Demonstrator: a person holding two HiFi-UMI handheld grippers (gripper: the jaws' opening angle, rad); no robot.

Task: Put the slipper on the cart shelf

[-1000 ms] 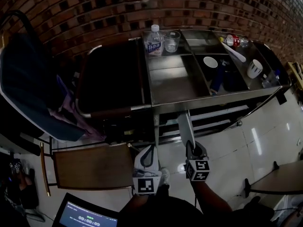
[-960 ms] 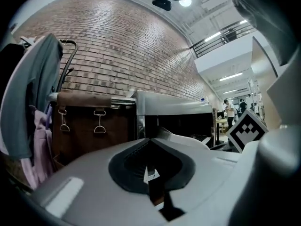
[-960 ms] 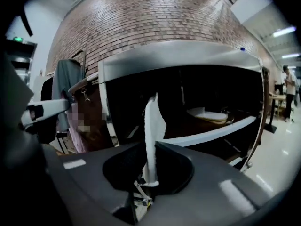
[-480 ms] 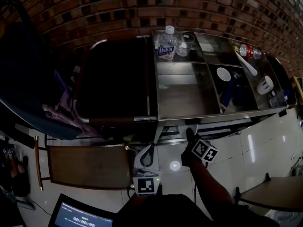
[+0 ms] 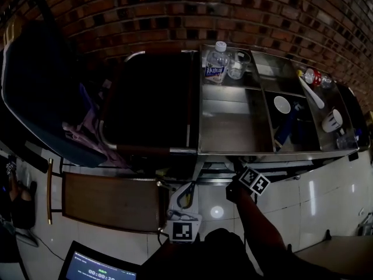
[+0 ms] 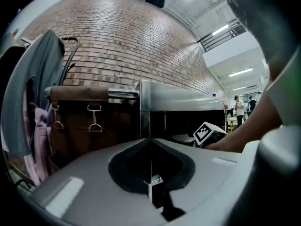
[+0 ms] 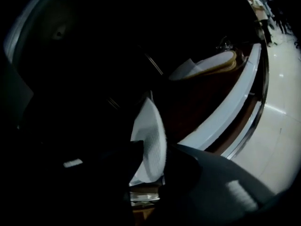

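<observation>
A white slipper (image 7: pixel 150 135) stands on edge between the jaws of my right gripper (image 7: pixel 149 173). The jaws are opening, with both still against it. In the head view, the right gripper (image 5: pixel 246 178) reaches under the steel top of the cart (image 5: pixel 233 151); its jaws and the slipper are hidden there. Another pale slipper (image 7: pixel 209 64) lies farther in on the cart shelf (image 7: pixel 225 119). My left gripper (image 5: pixel 187 186) hangs low before the cart, and in its own view the left gripper (image 6: pixel 150 142) is shut with nothing in it.
On the cart top stand a water bottle (image 5: pixel 215 64), a glass (image 5: pixel 236 65) and cups (image 5: pixel 282 104). A dark bag (image 5: pixel 148 107) hangs at the cart's left end. A wooden seat (image 5: pixel 111 200) and a laptop (image 5: pixel 96 267) are at lower left.
The right gripper carried the slipper from above the floor forward and under the cart top, out of the head view. The left gripper barely moved.
</observation>
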